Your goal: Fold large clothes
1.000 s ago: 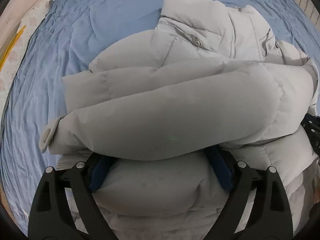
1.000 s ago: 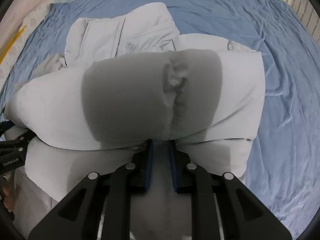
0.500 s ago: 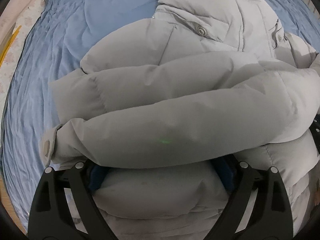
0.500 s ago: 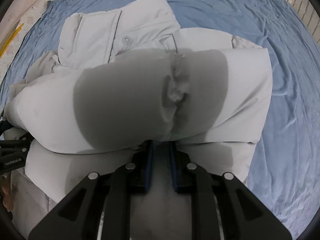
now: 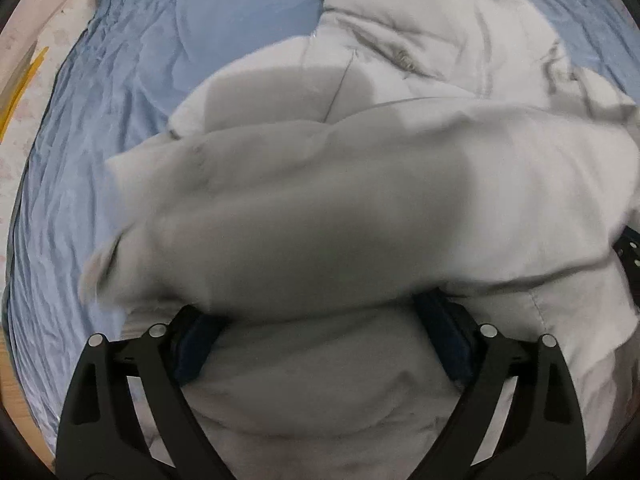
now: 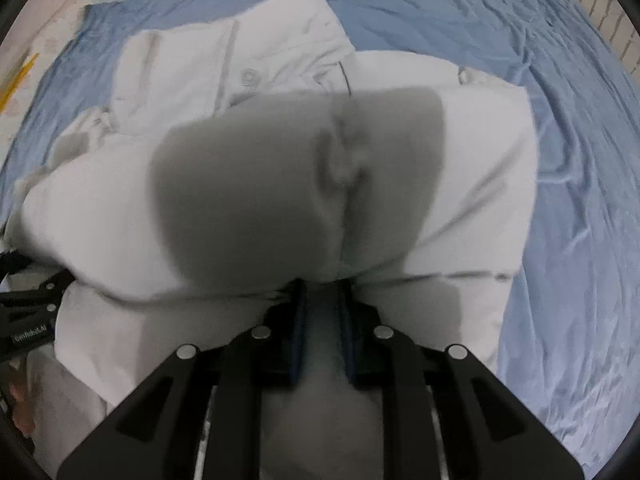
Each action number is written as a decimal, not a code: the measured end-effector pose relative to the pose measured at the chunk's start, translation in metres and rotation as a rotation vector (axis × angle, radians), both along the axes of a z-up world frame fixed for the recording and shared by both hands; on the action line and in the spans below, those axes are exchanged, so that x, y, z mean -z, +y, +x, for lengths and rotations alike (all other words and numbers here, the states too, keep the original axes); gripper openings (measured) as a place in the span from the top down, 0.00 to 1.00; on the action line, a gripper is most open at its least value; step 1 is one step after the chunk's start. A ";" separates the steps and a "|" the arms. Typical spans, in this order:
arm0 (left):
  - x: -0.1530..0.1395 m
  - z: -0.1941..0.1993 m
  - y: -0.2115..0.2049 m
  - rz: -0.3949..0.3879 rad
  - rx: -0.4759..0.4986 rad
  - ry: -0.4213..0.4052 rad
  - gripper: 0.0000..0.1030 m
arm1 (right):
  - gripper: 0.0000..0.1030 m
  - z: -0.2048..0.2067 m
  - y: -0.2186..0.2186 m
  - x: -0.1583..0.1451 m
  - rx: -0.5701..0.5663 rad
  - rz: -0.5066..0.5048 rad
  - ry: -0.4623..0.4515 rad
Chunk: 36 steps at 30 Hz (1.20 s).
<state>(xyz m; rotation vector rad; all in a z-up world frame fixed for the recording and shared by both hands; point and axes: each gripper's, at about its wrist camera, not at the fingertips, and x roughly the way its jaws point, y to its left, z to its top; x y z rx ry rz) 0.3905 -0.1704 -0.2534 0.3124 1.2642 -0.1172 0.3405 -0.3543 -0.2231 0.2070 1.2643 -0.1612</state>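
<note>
A pale grey puffer jacket point(image 5: 360, 208) lies on a blue bed sheet point(image 5: 120, 120), its lower part doubled up toward the collar point(image 5: 400, 20). My left gripper point(image 5: 316, 320) has its jaws wide apart, with a thick roll of the jacket filling the gap and pressing on both blue pads point(image 5: 444, 344). My right gripper point(image 6: 322, 292) is nearly closed, pinching a thin fold of the jacket point(image 6: 280, 184). The fabric drapes over both grippers' fingertips and hides them. A cuff point(image 5: 96, 264) hangs at the left.
The blue sheet point(image 6: 580, 200) spreads around the jacket, wider to the left and the far side. A pale floor with a yellow strip point(image 5: 24, 80) lies beyond the bed's left edge. A light brick wall point(image 6: 608, 12) stands at the far right.
The held fold has shifted slightly toward the collar and the pictures have become blurred. Both grips look the same as before.
</note>
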 end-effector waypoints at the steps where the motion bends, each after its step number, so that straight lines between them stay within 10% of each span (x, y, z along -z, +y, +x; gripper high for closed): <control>1: -0.009 -0.009 0.003 -0.008 0.008 -0.011 0.15 | 0.80 -0.009 -0.002 -0.010 -0.009 0.021 -0.018; 4: -0.044 -0.045 0.014 -0.053 0.039 -0.086 0.16 | 0.48 -0.053 -0.008 -0.051 0.039 0.068 -0.175; 7: -0.071 -0.089 0.034 -0.086 0.049 -0.138 0.15 | 0.48 -0.105 -0.006 -0.085 0.074 0.034 -0.287; 20: -0.083 -0.260 0.143 -0.095 -0.042 -0.225 0.15 | 0.48 -0.310 0.020 -0.087 0.159 -0.064 -0.255; 36: -0.015 -0.333 0.174 -0.247 -0.133 -0.100 0.37 | 0.67 -0.351 0.048 -0.036 0.122 -0.057 -0.167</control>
